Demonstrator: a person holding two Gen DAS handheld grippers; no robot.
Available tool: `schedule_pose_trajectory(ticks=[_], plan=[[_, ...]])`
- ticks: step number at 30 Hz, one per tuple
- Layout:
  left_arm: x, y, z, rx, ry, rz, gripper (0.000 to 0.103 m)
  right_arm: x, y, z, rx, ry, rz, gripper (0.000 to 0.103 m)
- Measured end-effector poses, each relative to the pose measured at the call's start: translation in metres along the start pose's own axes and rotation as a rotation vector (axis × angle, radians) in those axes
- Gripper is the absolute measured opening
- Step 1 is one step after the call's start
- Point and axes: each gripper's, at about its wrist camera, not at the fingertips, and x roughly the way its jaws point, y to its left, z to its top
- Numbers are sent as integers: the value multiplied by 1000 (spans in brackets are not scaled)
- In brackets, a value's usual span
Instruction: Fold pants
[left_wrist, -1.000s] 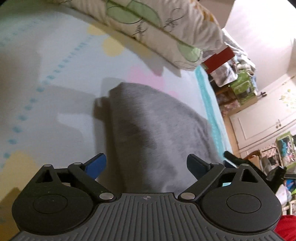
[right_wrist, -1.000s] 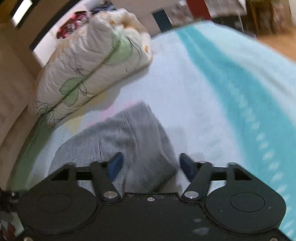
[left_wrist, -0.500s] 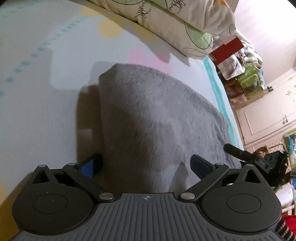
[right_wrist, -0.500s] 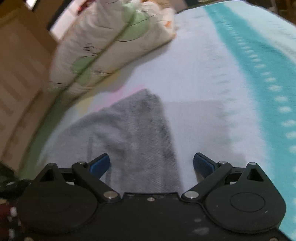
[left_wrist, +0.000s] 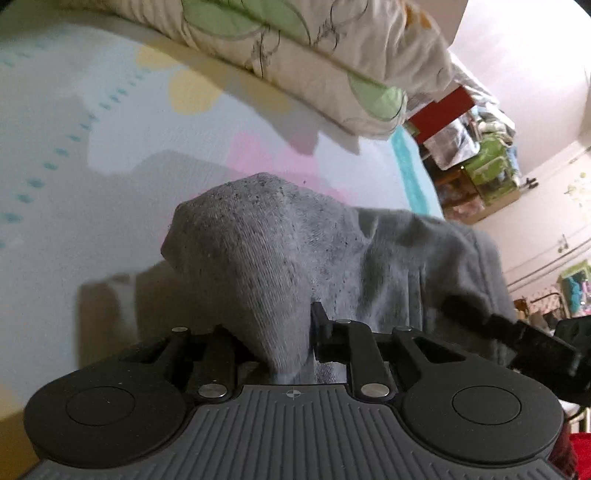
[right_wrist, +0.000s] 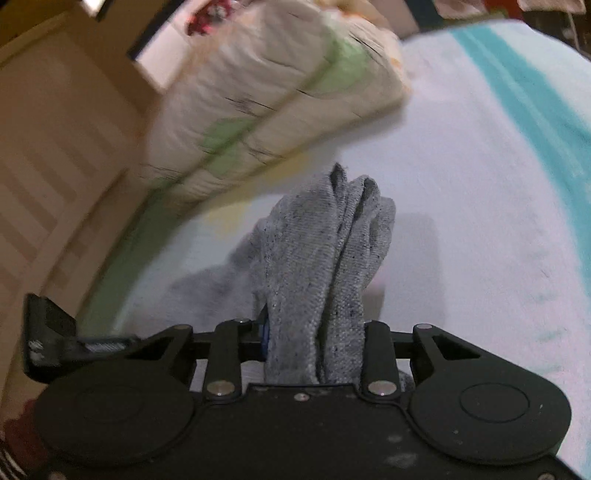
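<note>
The grey knit pants (left_wrist: 280, 243) lie on a pale bed sheet (left_wrist: 110, 155). In the left wrist view my left gripper (left_wrist: 280, 332) has its jaws closing on a bunched corner of the cloth, which rises between the fingers. The other gripper's black frame (left_wrist: 524, 332) shows at the right edge, against the same garment. In the right wrist view my right gripper (right_wrist: 314, 332) has its jaws closing on a thick gathered fold of the pants (right_wrist: 325, 258), lifted off the sheet (right_wrist: 480, 184).
A folded white quilt with green leaf print (left_wrist: 314, 48) lies along the far side of the bed; the same quilt (right_wrist: 266, 96) appears in the right wrist view. A teal stripe (right_wrist: 535, 110) runs along the sheet. Cluttered shelves and a door (left_wrist: 498, 158) stand beyond the bed.
Both grippers stood wide open over the flat pants; now each has closed on a bunch of the grey cloth and pulled it up off the sheet.
</note>
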Motion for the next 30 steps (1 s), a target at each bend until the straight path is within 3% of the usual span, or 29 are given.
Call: schedule_pose_trajectory(ticks=[7,10,12,13,14,15,16,17,18,21,24,27,30], plan=[[-121,24,19,4,-48,51,21,-13,100,11,-22,0,161,32],[-153,45,25,38,-46,91,27,-2,130,6,5,31,254,32],[-157,69,23,39,-52,152,33,17,146,1,-17,51,264,38],[-156,81,22,32,-66,214,39,30,149,-4,-39,60,248,43],[-155,96,18,10,-87,309,39,43,148,-10,-66,66,207,55],[-153,110,14,-19,-101,400,39,60,145,-16,-111,67,113,68],[-152,124,8,-51,-101,473,38,75,141,-23,-151,70,-12,69],[-154,131,2,-75,-96,494,38,90,133,-27,-148,90,-144,62],[-156,134,-5,-95,-94,485,38,94,123,-29,-108,98,-197,61],[-163,119,-23,-77,-119,443,39,70,121,-33,-24,9,-139,61],[-168,101,-32,-50,-154,369,39,50,162,-46,-168,-26,-72,61],[-144,86,-35,-23,-88,302,40,54,198,-68,-299,25,13,56],[-110,94,-46,13,37,404,40,74,215,-97,-433,94,-12,50]])
